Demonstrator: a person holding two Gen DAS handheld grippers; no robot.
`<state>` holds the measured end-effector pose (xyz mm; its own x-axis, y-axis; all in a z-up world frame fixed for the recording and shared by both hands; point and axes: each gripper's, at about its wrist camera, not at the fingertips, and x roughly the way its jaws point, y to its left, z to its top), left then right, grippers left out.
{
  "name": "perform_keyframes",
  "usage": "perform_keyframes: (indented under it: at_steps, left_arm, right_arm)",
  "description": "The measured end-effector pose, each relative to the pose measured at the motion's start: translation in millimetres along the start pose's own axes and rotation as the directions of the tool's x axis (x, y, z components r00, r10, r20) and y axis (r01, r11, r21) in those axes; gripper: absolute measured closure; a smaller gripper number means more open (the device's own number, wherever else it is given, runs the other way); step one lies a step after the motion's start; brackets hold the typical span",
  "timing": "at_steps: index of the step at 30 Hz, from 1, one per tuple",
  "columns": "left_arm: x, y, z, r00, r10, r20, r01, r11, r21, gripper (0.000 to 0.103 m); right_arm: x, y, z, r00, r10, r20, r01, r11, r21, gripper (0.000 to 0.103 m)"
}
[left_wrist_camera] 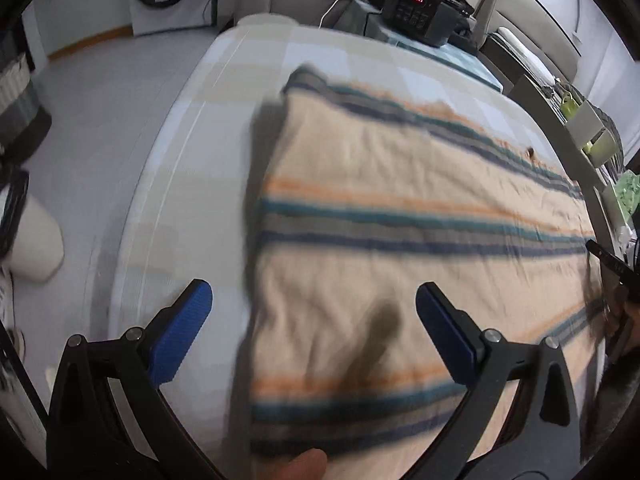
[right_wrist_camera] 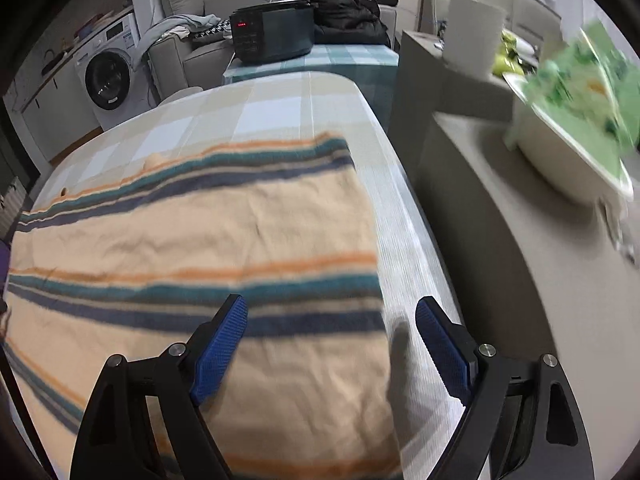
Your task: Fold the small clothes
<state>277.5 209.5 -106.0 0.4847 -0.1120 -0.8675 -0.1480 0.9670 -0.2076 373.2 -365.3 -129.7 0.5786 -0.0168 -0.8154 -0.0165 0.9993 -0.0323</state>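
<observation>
- Left hand-held gripper (left_wrist_camera: 314, 330) spread wide above the cloth's edge.
- Right hand-held gripper (right_wrist_camera: 332, 342) likewise spread, empty.
- Cloth (left_wrist_camera: 400, 216): peach, orange-teal-navy stripes, flat, wrinkled, on checked bench (left_wrist_camera: 224, 92).

— How's the light?
— Soft, even daylight, fairly bright, no glare. Each gripper drops a short dark shadow on the striped cloth (left_wrist_camera: 400, 208) near the bottom of its frame.
— Sharpness?
— Motion blur throughout (worst on the green-patterned thing (right_wrist_camera: 580, 92) at the right view's upper right). Fisheye bends the table (right_wrist_camera: 280, 96) edges; corners go black.
</observation>
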Motion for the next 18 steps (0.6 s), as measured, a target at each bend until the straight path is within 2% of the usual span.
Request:
perform_keyframes:
  at_steps: [1, 3, 5, 7, 11, 14, 16, 18]
  left_arm:
    - [-3, 3, -8, 1.000, -0.003, -0.008, 0.003, 1.000, -0.010, 0.002]
    - [-14, 9, -25, 1.000, -0.010, -0.008, 0.009, 1.000, -0.028, 0.002]
    - [-23, 12, -39, 1.000, -0.022, -0.018, 0.021, 0.999, -0.048, 0.005]
    - [-33, 17, -54, 1.000, -0.020, -0.019, 0.018, 0.998, -0.060, 0.013]
    - [-46, 16, -76, 0.999, -0.012, -0.032, 0.011, 0.999, -0.040, 0.022]
    - [-56, 17, -90, 1.000, -0.021, -0.014, 0.020, 0.999, -0.024, 0.036]
    - [-61, 14, -96, 0.999, -0.043, 0.001, 0.043, 0.999, -0.011, 0.055]
    - [-63, 9, -104, 0.999, -0.052, 0.007, 0.052, 0.999, 0.015, 0.065]
  right_arm:
    - [-3, -3, -4, 1.000, 0.004, -0.003, -0.004, 1.000, 0.010, 0.016]
    - [-8, -8, -12, 0.999, 0.046, -0.016, -0.045, 0.999, 0.029, 0.027]
    - [-12, -8, -21, 0.996, 0.081, -0.030, -0.080, 0.996, 0.036, 0.028]
    - [-20, -5, -31, 0.997, 0.071, -0.027, -0.071, 0.997, 0.013, 0.028]
    - [-39, -10, -57, 0.996, 0.087, -0.027, -0.087, 0.996, 0.015, 0.028]
    - [-54, -24, -82, 0.996, 0.087, -0.026, -0.086, 0.996, 0.035, 0.028]
    - [-63, -34, -98, 0.993, 0.115, -0.024, -0.113, 0.991, 0.071, 0.028]
    - [-73, -44, -114, 0.990, 0.137, -0.021, -0.135, 0.987, 0.089, 0.028]
